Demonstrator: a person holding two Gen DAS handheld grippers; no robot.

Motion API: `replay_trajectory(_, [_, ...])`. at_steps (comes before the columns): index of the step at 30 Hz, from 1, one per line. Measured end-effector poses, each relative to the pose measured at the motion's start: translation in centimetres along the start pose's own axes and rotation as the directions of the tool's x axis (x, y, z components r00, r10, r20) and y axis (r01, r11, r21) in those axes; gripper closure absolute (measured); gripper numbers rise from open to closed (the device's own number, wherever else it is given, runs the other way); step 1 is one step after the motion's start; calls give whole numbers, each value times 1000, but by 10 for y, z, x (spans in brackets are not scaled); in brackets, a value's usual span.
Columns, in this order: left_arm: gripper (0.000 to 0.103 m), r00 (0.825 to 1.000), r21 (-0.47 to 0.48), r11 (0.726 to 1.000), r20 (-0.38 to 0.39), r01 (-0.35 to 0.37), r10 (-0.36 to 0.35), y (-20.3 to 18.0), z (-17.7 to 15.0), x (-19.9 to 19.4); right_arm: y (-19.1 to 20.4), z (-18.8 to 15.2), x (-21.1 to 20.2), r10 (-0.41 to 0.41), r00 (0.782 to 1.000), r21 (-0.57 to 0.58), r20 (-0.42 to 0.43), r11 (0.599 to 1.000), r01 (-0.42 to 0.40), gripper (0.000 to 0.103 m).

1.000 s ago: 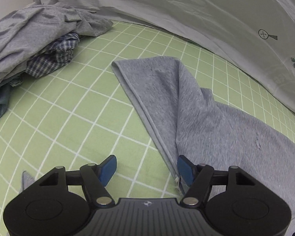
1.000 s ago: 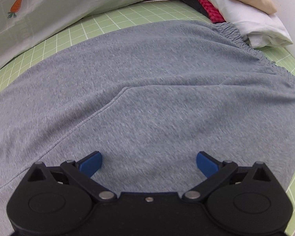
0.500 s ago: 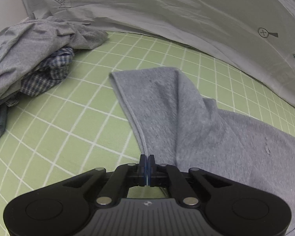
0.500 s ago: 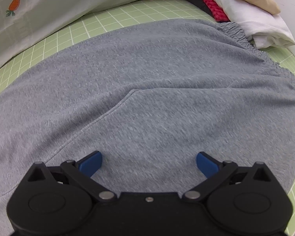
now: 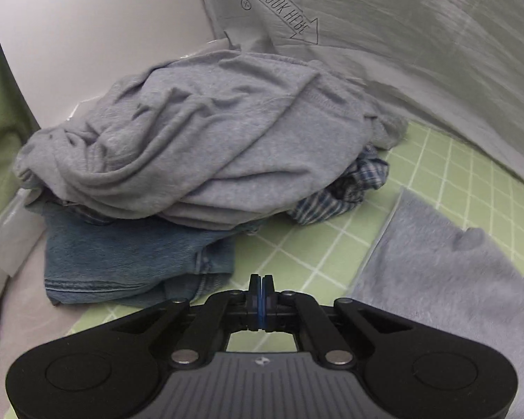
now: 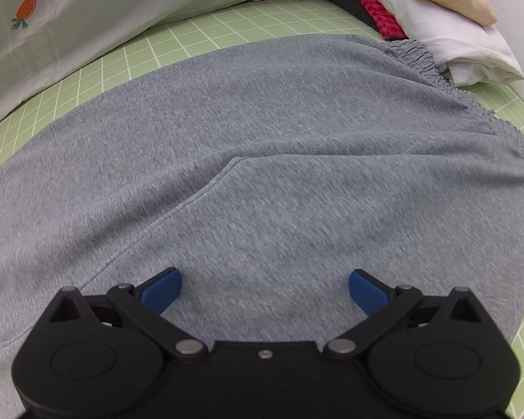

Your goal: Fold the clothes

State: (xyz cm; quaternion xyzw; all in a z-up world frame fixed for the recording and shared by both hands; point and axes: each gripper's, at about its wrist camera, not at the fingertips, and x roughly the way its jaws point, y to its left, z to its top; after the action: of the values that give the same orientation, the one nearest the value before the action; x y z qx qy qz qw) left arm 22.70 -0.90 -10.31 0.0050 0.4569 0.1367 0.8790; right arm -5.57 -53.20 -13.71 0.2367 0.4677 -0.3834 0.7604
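clothes heap (image 5: 206, 146) blocking far left, folded stack (image 6: 447, 24) far right, bare green mat (image 5: 297, 255) between

Before me lay a green gridded cutting mat (image 5: 447, 171) on the table, with a grey printed plastic sheet (image 5: 401, 35) rising behind it.

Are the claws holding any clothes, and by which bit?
Nothing, it seems. The left claw is shut with no cloth between its pads; the right claw hangs open over the grey garment.
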Motion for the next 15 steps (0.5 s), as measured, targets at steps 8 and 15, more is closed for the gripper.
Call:
replay_trajectory(8, [82,994,-28,996,-60,88,-90,7,-18,1,2,-1,-1,-2,1000,3,0,1000,2,0])
replay_trajectory(15, [40,983,13,984,-35,179,-178,-31,4,16,3,0,-1,-3,1000,6,-6,1000,3,0])
